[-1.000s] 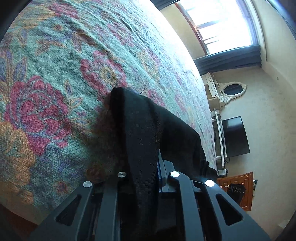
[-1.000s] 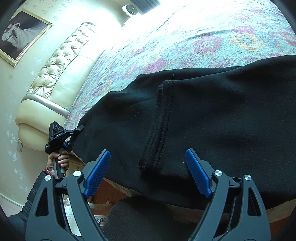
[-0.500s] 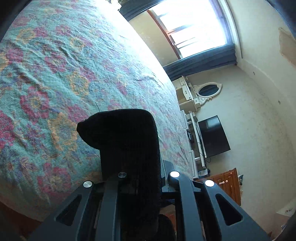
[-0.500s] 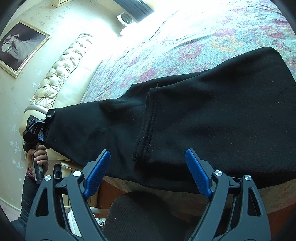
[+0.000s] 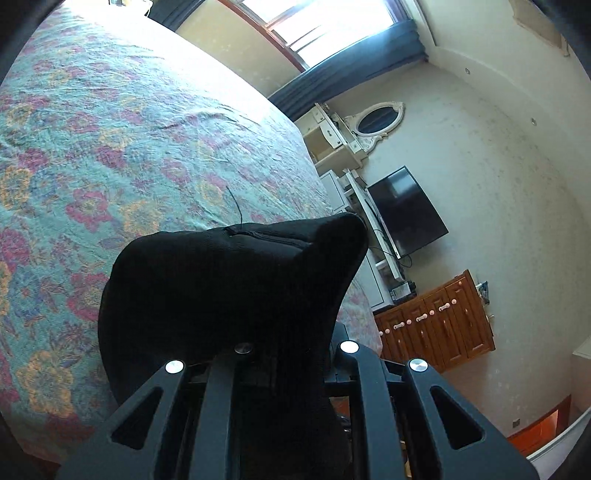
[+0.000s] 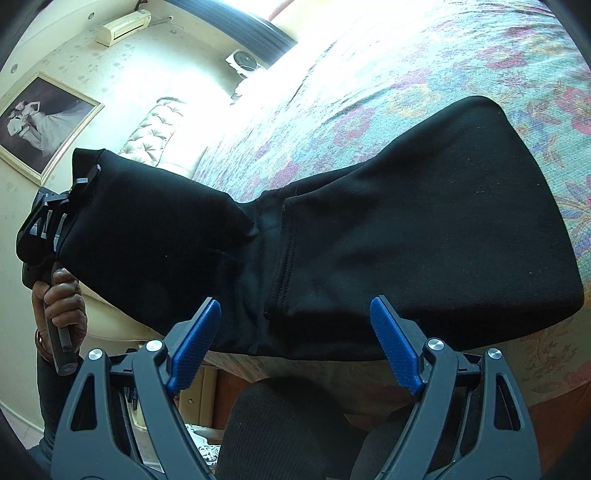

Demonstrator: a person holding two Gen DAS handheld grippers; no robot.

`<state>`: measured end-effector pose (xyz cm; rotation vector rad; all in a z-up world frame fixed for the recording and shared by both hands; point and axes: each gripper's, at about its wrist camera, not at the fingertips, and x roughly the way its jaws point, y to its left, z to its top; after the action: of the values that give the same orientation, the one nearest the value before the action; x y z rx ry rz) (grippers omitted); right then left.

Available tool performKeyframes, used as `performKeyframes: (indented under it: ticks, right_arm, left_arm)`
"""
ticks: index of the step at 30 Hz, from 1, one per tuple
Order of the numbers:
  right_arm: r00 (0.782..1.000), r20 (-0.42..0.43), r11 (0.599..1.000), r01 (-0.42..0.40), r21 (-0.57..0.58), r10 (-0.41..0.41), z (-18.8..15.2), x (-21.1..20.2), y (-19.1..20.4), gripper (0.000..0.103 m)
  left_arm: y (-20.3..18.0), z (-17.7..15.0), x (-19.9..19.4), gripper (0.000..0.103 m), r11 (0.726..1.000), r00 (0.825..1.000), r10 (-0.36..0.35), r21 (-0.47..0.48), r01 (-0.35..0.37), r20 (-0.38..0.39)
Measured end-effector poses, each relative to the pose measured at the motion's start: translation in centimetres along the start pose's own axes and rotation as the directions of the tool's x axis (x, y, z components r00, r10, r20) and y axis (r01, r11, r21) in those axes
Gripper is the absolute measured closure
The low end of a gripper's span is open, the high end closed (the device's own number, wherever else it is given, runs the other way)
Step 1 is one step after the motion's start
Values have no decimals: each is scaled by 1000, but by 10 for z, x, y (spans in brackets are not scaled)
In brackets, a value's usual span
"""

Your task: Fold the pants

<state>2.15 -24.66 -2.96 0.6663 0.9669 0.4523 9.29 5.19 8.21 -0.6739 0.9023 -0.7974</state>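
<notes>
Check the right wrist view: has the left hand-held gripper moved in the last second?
Yes. The left hand-held gripper, shut on the pants, has risen up-left against the tufted headboard, from low beside it to level with the framed picture.

Home bedroom: bed [image 5: 122, 147] with floral cover; curtained window [image 5: 332, 33] at 12 o'clock; television [image 5: 404, 210] and wooden cabinet [image 5: 436, 325] at 3 o'clock; tufted headboard [image 6: 155, 133].

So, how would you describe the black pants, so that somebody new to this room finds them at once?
Start at the big bed with the floral bedspread. The black pants lie over its near edge, one end raised off the bed in the left gripper. They are the only plain black cloth on the colourful flowers.
</notes>
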Motion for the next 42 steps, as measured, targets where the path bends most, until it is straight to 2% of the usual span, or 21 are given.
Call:
performKeyframes:
  ticks: [2, 7, 12, 17, 20, 22, 23, 24, 28, 30, 31, 33, 37, 42]
  right_arm:
    - [1000, 19, 1000, 0, 20, 0, 0, -7, -7, 20]
    - [998, 67, 997, 0, 77, -5, 4, -24, -26, 20]
    - [994, 105, 994, 7, 110, -18, 7, -37, -40, 20]
    - [991, 130, 990, 7, 141, -26, 10, -45, -56, 20]
    - [989, 142, 988, 6, 154, -28, 11, -50, -64, 20]
    - [989, 147, 987, 4, 163, -28, 11, -54, -72, 20]
    - [988, 148, 986, 6, 166, -31, 12, -56, -74, 20]
    - [988, 150, 986, 7, 167, -33, 11, -58, -78, 20]
    - [986, 163, 985, 6, 173, -35, 11, -69, -88, 20]
    - [984, 173, 986, 19, 165, -48, 12, -75, -90, 20]
    - [983, 175, 987, 25, 159, -53, 13, -77, -90, 20]
    - [983, 176, 988, 29, 151, -56, 15, -79, -92, 20]
    - [987, 150, 992, 33, 118, -51, 27, -70, -87, 20]
    - [993, 62, 991, 93, 99, -99, 39, -42, -81, 20]
  left_arm:
    - [-8, -3, 23, 89, 1000, 1000, 6, 8, -6, -30]
    - [-26, -24, 91, 88, 990, 988, 108, 105, -96, -113]
    - [-26, -48, 158, 88, 971, 962, 202, 164, -172, -184]
    - [-17, -71, 204, 85, 948, 929, 293, 196, -251, -225]
    - [-13, -82, 221, 76, 939, 918, 320, 207, -274, -235]
    - [-11, -88, 228, 57, 952, 925, 288, 179, -249, -248]
    - [-9, -90, 230, 51, 961, 930, 264, 155, -230, -256]
    - [-9, -92, 229, 43, 965, 933, 253, 138, -223, -256]
    - [-18, -94, 211, 41, 965, 944, 245, 149, -215, -222]
    - [-24, -93, 188, 38, 958, 952, 254, 179, -223, -173]
    - [-25, -93, 174, 28, 950, 952, 271, 199, -241, -139]
    - [-21, -95, 142, 27, 933, 952, 302, 225, -282, -58]
    - [12, -100, 86, 27, 905, 925, 377, 192, -380, 50]
    - [84, -111, 34, 26, 903, 901, 429, -32, -428, 64]
